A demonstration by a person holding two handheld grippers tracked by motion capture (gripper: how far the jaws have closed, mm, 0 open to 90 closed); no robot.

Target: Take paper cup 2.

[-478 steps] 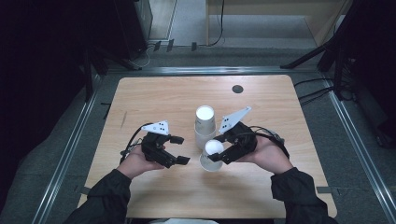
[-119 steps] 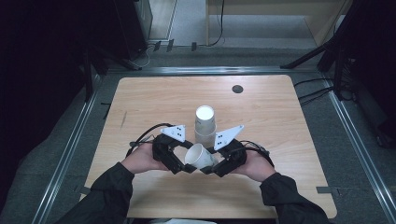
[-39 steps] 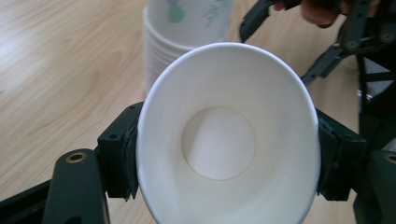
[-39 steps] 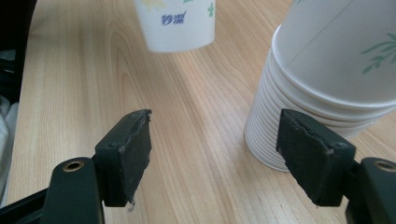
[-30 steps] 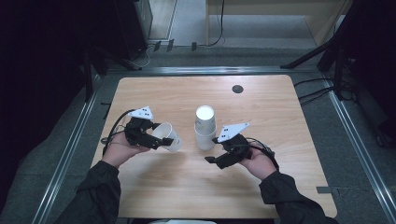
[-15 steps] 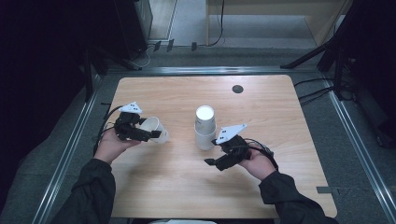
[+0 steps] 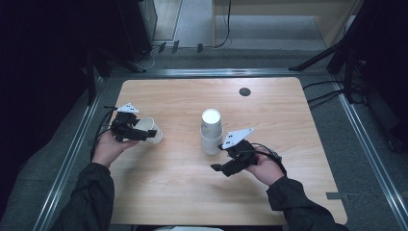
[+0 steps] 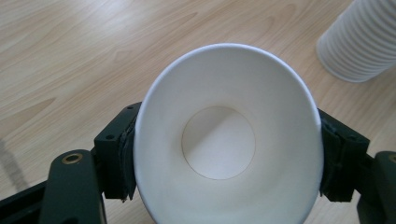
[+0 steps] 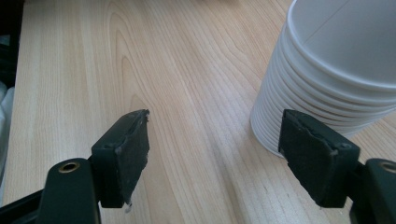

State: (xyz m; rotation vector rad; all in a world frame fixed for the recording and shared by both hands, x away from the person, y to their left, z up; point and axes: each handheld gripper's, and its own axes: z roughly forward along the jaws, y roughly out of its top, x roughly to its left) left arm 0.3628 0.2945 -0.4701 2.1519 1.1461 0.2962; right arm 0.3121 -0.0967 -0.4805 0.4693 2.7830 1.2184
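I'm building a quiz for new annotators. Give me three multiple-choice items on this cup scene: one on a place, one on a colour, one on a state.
1. Where does the stack of cups stand?
A. near the table's middle
B. at the far right corner
C. on the floor

2. What colour is the single cup?
A. red
B. white
C. blue

3. How is the right gripper?
A. shut on a cup
B. shut on nothing
C. open, nothing between its jaws

Answers:
1 A: the high view shows the stack near the centre of the table.
2 B: the cup clamped in the left gripper is white inside and out.
3 C: its jaws stand apart over bare wood beside the stack.
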